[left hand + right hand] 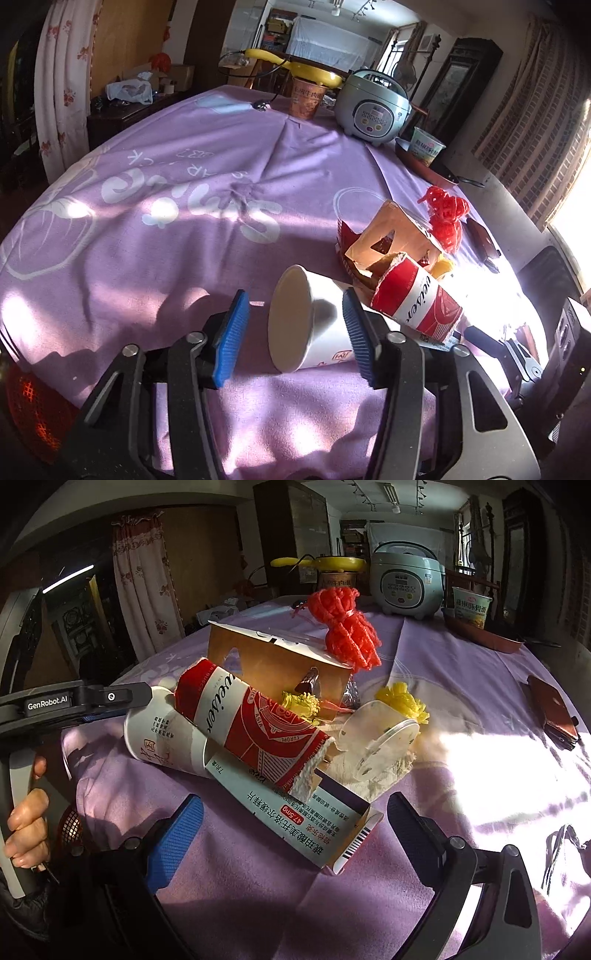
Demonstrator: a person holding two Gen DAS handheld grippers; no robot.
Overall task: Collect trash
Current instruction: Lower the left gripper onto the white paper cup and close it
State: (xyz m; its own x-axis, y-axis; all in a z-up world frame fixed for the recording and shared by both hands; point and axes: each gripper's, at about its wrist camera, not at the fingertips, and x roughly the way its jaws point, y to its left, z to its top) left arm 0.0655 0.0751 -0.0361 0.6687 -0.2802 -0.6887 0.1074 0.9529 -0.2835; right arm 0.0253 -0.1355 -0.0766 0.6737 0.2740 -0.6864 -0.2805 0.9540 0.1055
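Left wrist view only: left gripper (293, 332) low in the frame, jaws part-way apart around a white paper cup (306, 325) lying on its side on the purple-clothed bench (166, 229). The right blue pad touches the cup wall; the left pad stands clear of it, so no grip.

Right wrist view only: a medicine carton (295, 812) at lower centre, open end toward the camera, between the spread jaws of the right gripper (295, 823), which touch nothing. A clear plastic lid (376, 738) and yellow netting (402, 701) lie right of centre. At far left, a person's hand (26, 830) grasps the left gripper's handle.

Both views: red beer carton (417, 299) resting on the cup, brown torn box (391, 236), red netting (447, 214), rice cooker (373, 110) far back.
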